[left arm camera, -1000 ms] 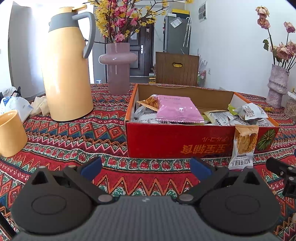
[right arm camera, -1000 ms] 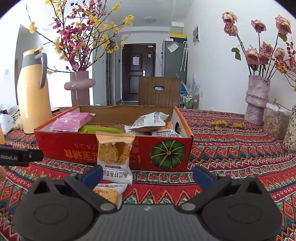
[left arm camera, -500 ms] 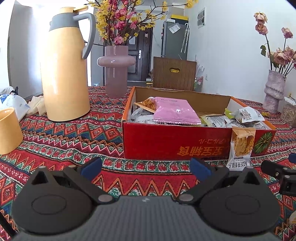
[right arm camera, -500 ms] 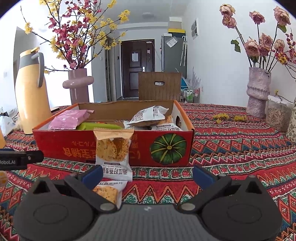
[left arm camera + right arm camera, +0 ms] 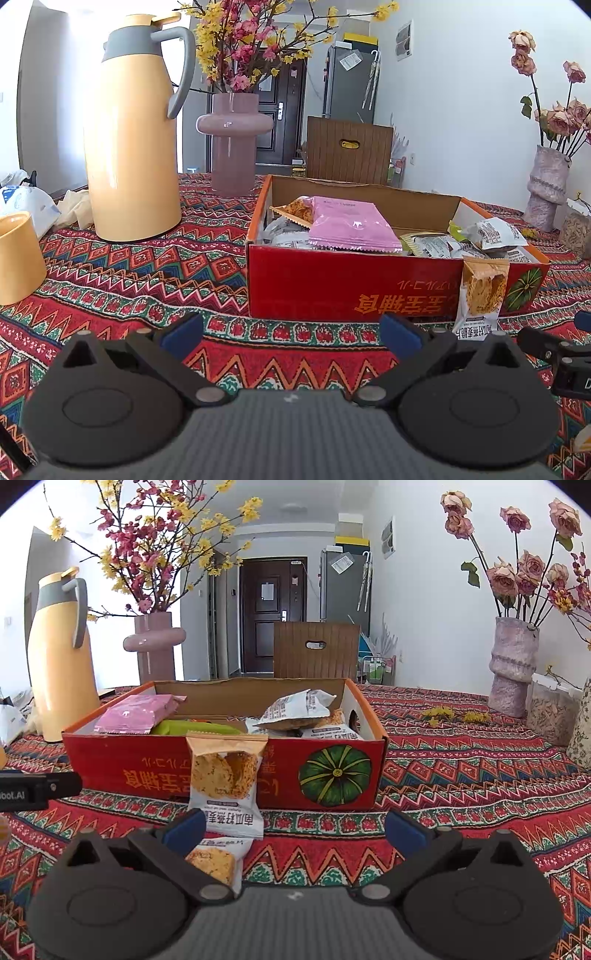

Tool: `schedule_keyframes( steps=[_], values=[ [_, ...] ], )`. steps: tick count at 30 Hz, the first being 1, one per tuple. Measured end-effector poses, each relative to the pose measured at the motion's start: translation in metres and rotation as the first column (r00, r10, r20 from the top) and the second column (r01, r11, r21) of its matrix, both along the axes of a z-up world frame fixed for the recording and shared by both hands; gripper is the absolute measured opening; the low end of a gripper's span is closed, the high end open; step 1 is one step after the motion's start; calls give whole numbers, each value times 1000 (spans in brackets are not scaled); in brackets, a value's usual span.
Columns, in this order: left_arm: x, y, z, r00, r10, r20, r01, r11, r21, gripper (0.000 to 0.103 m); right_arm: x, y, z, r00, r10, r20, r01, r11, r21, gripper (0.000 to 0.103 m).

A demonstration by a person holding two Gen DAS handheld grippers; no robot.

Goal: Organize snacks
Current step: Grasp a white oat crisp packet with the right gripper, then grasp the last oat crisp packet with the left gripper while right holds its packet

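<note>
Between your left gripper's [image 5: 291, 332] blue pads only the patterned cloth [image 5: 155, 273] of the desk shows; its jaws stand wide apart and hold nothing. Your right gripper [image 5: 294, 826] is the same, jaws spread and empty, low over the cloth. Just beside its left pad lies a flat snack packet [image 5: 218, 860], partly hidden by the finger. Right behind that, a second biscuit packet [image 5: 226, 782] stands upright, leaning against the front wall of the red snack box [image 5: 147, 771]; from your left wrist view the same packet [image 5: 480, 295] sits at the box's [image 5: 332, 284] right front, near the pumpkin print. Inside the box a pink packet [image 5: 351, 225] lies on top at the left end, a green one [image 5: 192, 727] beside it, and white wrappers [image 5: 295, 709] are heaped at the right end. Beyond the box to the left stand a yellow thermos jug [image 5: 133, 136] and a pink vase [image 5: 232, 144] of blossom; a yellow cup [image 5: 18, 258] sits at the left edge. Far right, a textured vase [image 5: 511, 664] holds dried roses.
</note>
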State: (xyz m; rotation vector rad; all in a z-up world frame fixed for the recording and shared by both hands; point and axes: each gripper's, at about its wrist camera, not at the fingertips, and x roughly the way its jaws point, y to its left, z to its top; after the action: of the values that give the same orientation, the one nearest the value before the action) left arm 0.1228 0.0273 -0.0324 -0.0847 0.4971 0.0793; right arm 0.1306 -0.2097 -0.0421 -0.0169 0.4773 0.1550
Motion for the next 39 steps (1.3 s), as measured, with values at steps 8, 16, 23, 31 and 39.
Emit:
schedule_keyframes(
  steps=[8, 16, 23, 31, 39],
  values=[
    [1, 1, 0, 1000, -5, -4, 5, 1000, -12, 103, 5, 30, -5, 986, 122, -117, -127, 991, -30, 80],
    [2, 2, -1, 1000, -12, -9, 11, 1000, -26, 103, 10, 41, -12, 971, 146, -190, -156, 987, -36, 51],
    [2, 2, -2, 1000, -8, -11, 8, 1000, -24, 103, 6, 39, -10, 976, 129, -176, -138, 990, -39, 45],
    [4, 0, -2, 1000, 4, -24, -4, 1000, -4, 103, 2, 11, -2, 991, 53, -126, -56, 998, -18, 45],
    [11, -51, 19, 993, -105, -63, 107, 993, 41, 103, 3, -33, 6, 996, -42, -76, 43, 999, 8, 45]
  ],
)
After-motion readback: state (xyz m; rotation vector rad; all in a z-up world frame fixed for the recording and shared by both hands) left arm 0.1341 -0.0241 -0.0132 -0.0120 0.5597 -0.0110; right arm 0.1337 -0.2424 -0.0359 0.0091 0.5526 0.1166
